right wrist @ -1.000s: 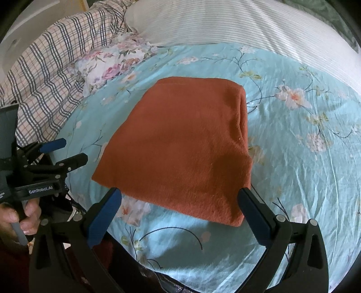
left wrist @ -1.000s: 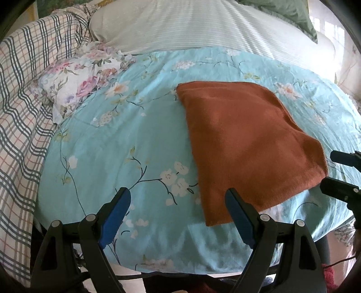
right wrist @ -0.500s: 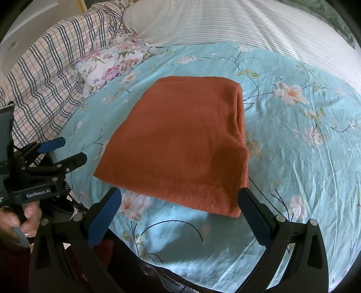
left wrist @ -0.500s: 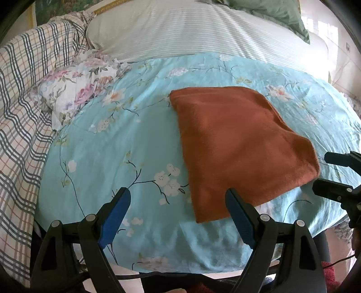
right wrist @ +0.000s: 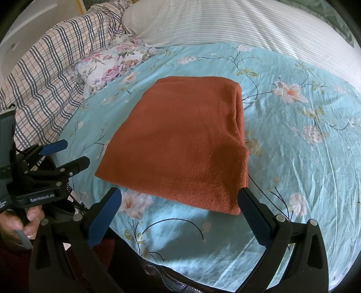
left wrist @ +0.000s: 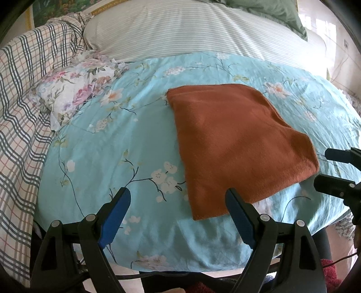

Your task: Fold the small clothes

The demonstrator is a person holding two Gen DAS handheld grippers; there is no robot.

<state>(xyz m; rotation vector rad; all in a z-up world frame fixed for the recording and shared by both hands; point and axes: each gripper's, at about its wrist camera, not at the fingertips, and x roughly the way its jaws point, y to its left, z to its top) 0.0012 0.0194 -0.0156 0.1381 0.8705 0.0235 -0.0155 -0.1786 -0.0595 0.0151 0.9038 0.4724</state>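
A rust-orange cloth [left wrist: 237, 144] lies folded in a flat rectangle on the light-blue floral bed sheet [left wrist: 126, 139]; it also shows in the right wrist view [right wrist: 180, 144]. My left gripper [left wrist: 178, 214] is open and empty, held near the bed's front edge just short of the cloth's near left corner. My right gripper [right wrist: 178, 216] is open and empty, just short of the cloth's near edge. Each gripper shows in the other's view, the right one [left wrist: 336, 169] at the cloth's right corner and the left one [right wrist: 65, 155] left of the cloth.
A floral fabric bundle [left wrist: 74, 90] lies at the sheet's far left. A plaid blanket [left wrist: 20, 108] covers the left side. A striped white pillow [left wrist: 191, 29] and a green pillow [left wrist: 270, 11] lie behind. The bed's front edge [left wrist: 180, 263] is near the grippers.
Both grippers have pulled back slightly toward the bed's front edge and stayed open. The folded cloth has not moved.
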